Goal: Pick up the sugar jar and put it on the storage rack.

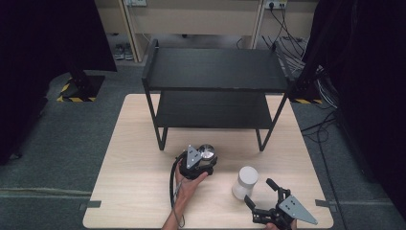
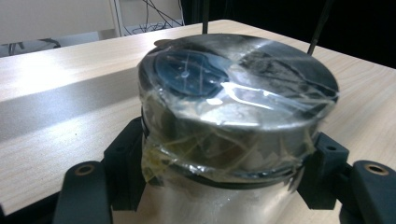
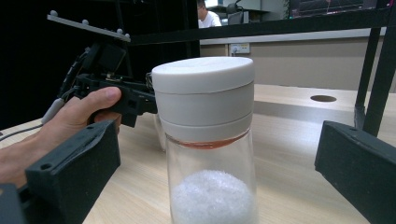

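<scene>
A squat metal jar (image 1: 207, 152) with a shiny lid wrapped in clear tape stands on the table in front of the shelf. My left gripper (image 1: 203, 159) is shut on it. In the left gripper view both black pads (image 2: 122, 161) press on the metal jar (image 2: 238, 93) just below its lid. A glass jar (image 1: 245, 182) with a white lid and white grains inside stands to the right. My right gripper (image 1: 258, 190) is open, with the glass jar (image 3: 205, 102) between its jaws, clear of both. The left gripper (image 3: 116, 88) and its hand show behind it.
A black two-level shelf (image 1: 215, 69) stands at the far half of the light wooden table (image 1: 139, 158), both levels bare. Its legs (image 1: 163, 139) reach the tabletop just beyond the metal jar. Cables lie on the floor at the right.
</scene>
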### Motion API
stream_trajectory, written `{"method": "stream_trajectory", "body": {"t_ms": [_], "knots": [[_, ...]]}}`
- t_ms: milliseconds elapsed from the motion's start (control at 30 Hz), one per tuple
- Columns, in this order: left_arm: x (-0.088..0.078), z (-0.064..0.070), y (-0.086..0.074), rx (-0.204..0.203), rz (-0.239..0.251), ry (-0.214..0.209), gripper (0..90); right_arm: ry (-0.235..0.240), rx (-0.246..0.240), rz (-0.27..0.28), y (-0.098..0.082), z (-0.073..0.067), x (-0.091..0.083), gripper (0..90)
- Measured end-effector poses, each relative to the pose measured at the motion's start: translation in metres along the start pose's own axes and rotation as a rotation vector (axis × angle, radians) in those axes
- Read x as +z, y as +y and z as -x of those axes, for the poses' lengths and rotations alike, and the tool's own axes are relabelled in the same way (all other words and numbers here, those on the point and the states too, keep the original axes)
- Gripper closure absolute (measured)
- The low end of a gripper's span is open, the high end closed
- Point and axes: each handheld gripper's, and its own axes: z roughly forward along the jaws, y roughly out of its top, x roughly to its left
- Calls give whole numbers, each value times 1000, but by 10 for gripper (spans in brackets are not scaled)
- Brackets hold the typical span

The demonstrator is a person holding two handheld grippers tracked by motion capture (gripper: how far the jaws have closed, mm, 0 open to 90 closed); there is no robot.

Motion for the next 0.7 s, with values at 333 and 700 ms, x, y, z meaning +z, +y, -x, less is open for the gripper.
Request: {"method": "stream_trajectory", "body": {"t_ms": [333, 700], "knots": [[-17, -1, 0, -15, 21, -27, 305, 1, 0, -1, 0, 0, 0, 3], [-41, -6, 18, 14, 49, -82, 305, 2, -2, 0, 0, -1, 1, 3]]}}
